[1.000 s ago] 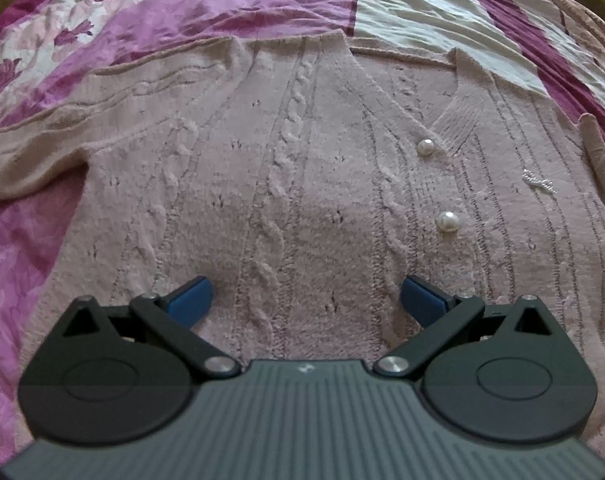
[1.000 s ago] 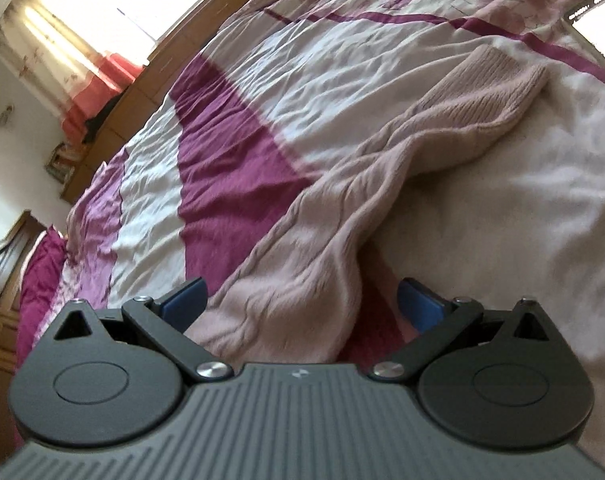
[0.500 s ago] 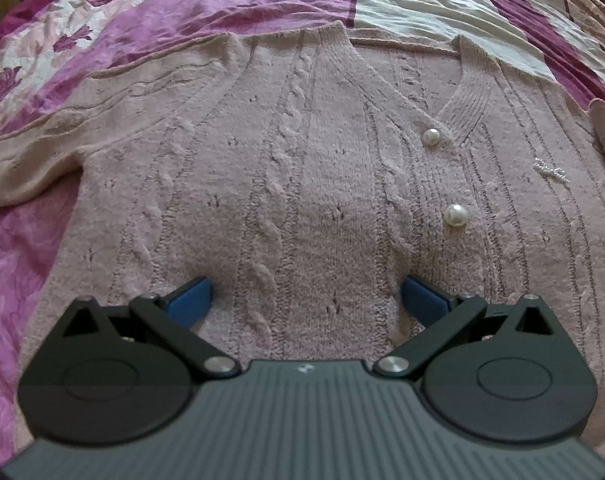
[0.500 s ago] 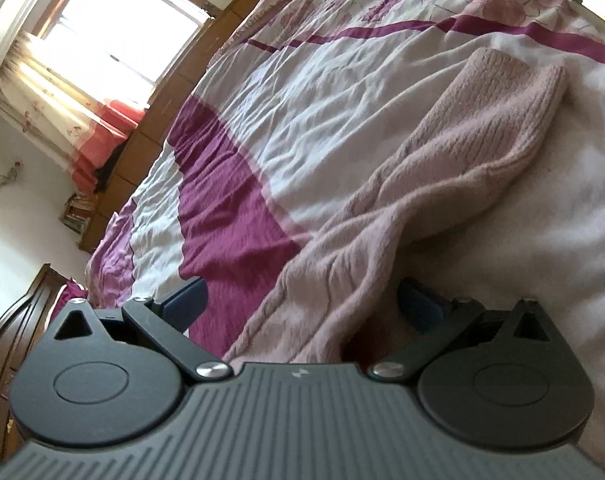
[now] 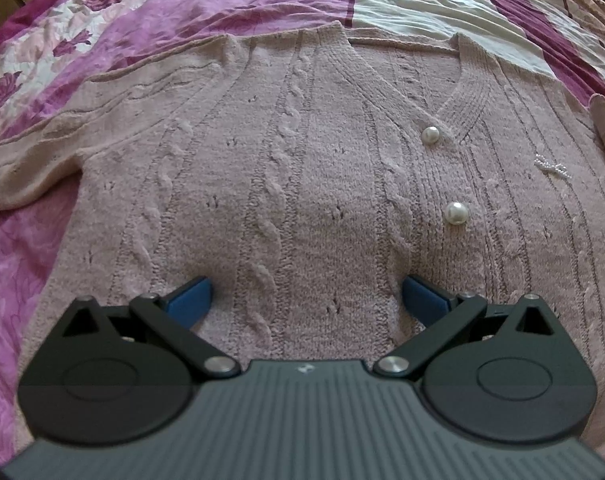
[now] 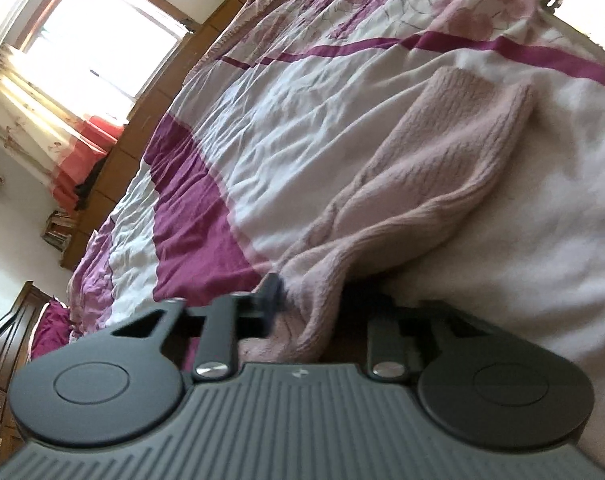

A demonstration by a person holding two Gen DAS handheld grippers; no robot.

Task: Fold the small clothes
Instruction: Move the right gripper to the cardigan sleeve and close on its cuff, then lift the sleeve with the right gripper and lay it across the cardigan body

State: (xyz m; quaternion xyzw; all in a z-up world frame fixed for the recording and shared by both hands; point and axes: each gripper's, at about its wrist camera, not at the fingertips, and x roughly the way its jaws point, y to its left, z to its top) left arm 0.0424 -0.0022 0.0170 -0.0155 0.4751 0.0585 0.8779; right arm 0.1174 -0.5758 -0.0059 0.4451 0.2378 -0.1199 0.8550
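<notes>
Just right claw (image 6: 306,300) closing on sleeve (image 6: 442,168)

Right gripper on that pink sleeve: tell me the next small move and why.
Probably lift the sleeve and carry it in over the cardigan body. The right gripper is closing with the sleeve's knit between its fingers, the cuff lies out on the bedspread, and the left gripper rests open on the body.
</notes>
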